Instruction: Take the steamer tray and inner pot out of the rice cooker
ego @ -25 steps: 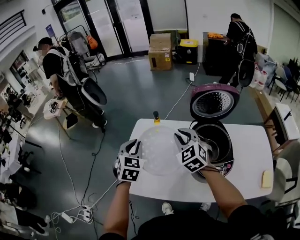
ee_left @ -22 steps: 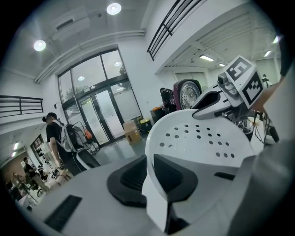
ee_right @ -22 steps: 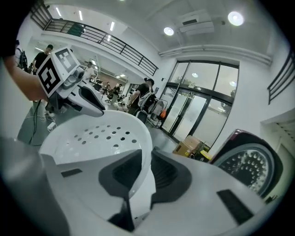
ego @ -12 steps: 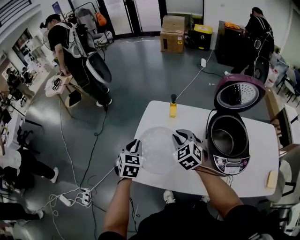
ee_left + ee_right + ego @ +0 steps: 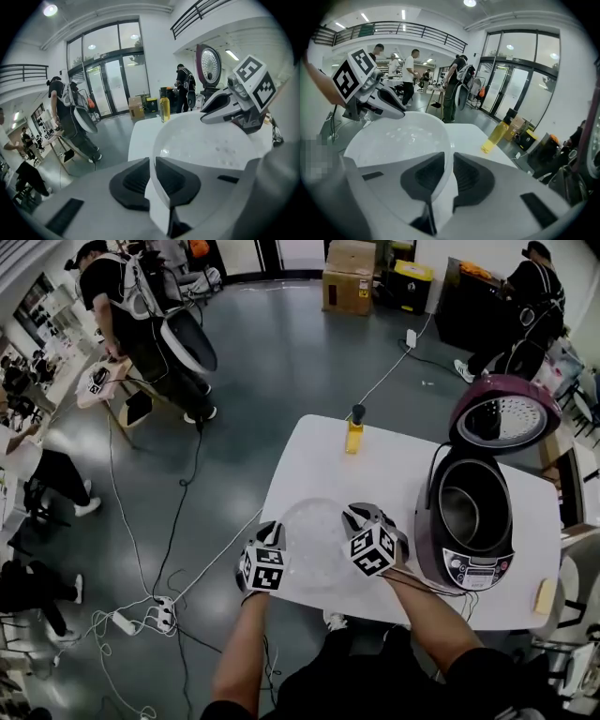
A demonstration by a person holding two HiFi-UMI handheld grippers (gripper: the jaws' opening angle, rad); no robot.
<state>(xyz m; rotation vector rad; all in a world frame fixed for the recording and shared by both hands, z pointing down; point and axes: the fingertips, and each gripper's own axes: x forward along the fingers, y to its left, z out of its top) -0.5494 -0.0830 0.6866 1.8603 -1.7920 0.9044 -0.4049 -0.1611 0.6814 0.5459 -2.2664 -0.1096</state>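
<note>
While each tool clamps a rim of the clear steamer tray point(image 5: 314, 542), the tray hangs low over the table's point(image 5: 319, 465) near corner, left of the rice cooker point(image 5: 473, 563); contact with the tabletop cannot be told. The left tool point(image 5: 272, 532), jaws narrow on the rim farthest from the cooker, sits at the table's edge. The right tool point(image 5: 353, 516) pinches the rim nearer the cooker, just beside its body. The inner pot point(image 5: 462, 512) sits in the cooker under the raised lid point(image 5: 502, 418). Bare tabletop runs from the tray to the yellow bottle point(image 5: 354, 432).
</note>
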